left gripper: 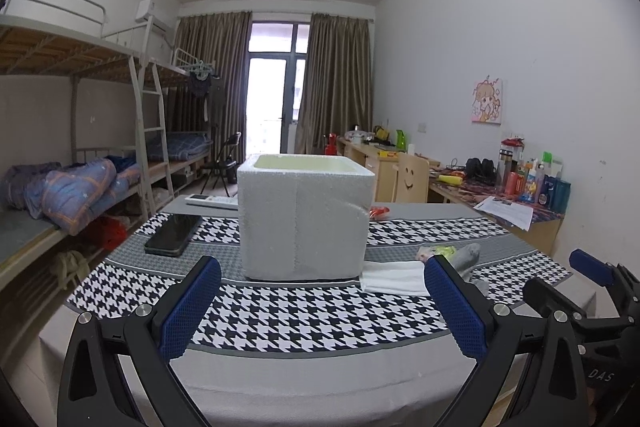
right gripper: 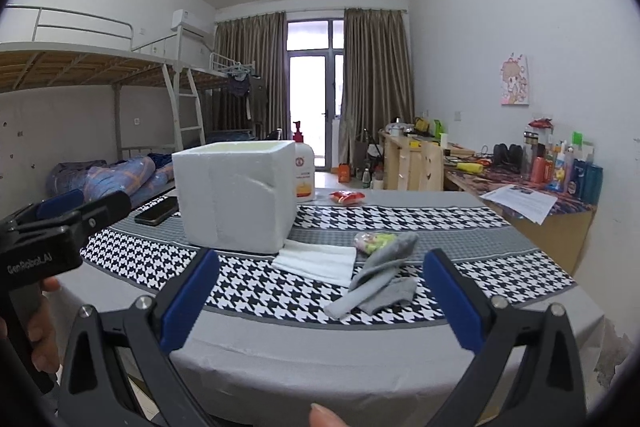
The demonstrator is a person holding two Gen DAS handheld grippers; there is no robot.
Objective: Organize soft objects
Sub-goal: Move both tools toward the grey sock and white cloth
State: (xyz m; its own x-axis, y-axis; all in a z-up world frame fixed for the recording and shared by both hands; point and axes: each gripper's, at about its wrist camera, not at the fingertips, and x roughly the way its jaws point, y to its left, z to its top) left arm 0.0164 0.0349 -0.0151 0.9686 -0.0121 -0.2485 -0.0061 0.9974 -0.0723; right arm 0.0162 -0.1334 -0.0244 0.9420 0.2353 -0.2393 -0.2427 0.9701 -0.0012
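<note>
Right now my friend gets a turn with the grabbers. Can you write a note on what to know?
Left gripper: open, empty, hovering at the table's near edge, facing the foam box.
Right gripper: open, empty, aimed at the grey socks.
Soft things lie right of the box on the houndstooth cloth: folded white towel beside its corner, socks, and a small yellow-green bundle behind them.
Done: nothing, as far as can be seen; the box's inside is hidden.
Left: probably pick each up and put it in the box.

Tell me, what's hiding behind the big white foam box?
From the right wrist view, a lotion pump bottle stands behind the foam box, its left side covered by the box. From the left wrist view it is hidden completely.
</note>
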